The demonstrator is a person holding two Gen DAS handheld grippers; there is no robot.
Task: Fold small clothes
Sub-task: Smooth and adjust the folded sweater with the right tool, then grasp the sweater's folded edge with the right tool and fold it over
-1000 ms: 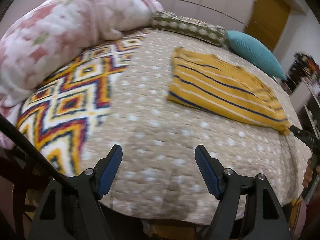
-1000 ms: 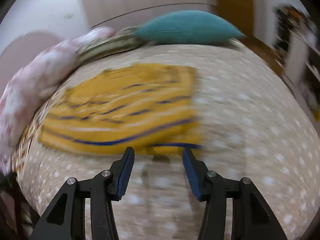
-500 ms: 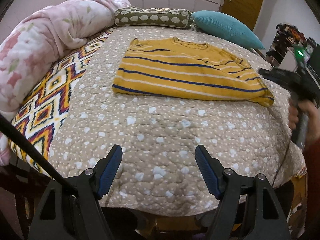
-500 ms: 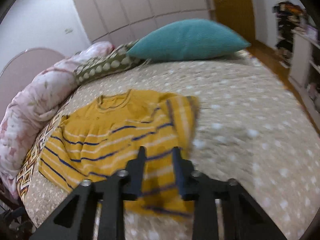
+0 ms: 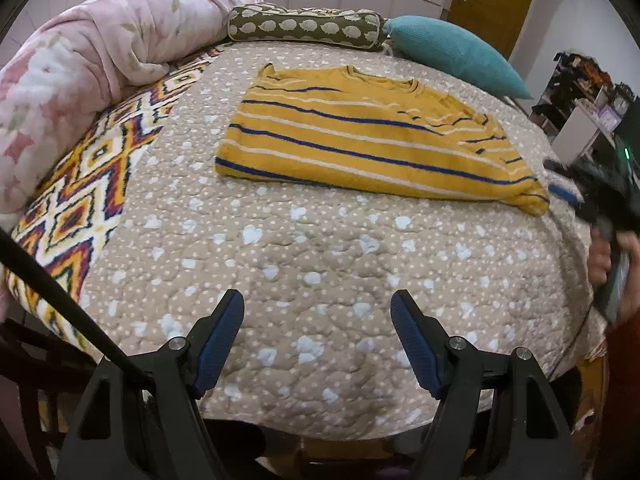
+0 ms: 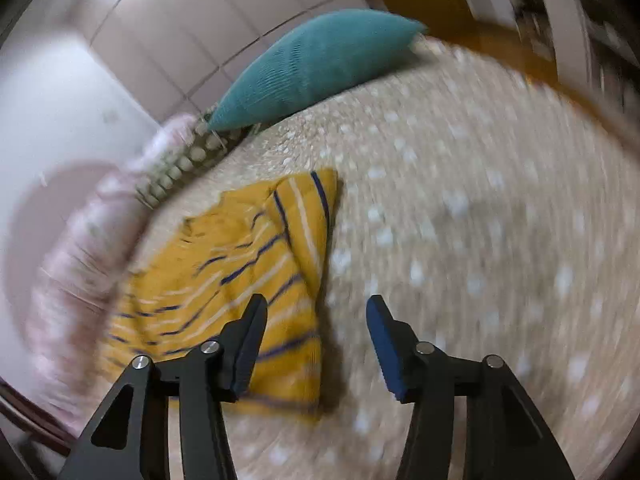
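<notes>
A mustard-yellow top with blue and white stripes (image 5: 360,140) lies folded flat on the beige dotted bedspread (image 5: 304,256), its right sleeve laid over the body. My left gripper (image 5: 318,320) hovers open over bare bedspread near the bed's front edge, well short of the top. In the right wrist view, which is blurred, the top (image 6: 256,264) lies at lower left. My right gripper (image 6: 316,320) has its jaws opening just above the top's right edge, with nothing pinched between them. A hand holds the right gripper's blurred body (image 5: 600,196) at the right edge of the left wrist view.
A pink floral duvet (image 5: 80,72) is heaped at the left, beside a diamond-patterned blanket (image 5: 92,184). A green patterned bolster (image 5: 304,30) and a teal pillow (image 5: 452,52) lie along the head of the bed. Cluttered shelves (image 5: 584,88) stand at far right.
The right gripper closed on the top's right side, carried it over and now stands wide with the cloth lying folded. The left gripper shifted sideways and stayed open.
</notes>
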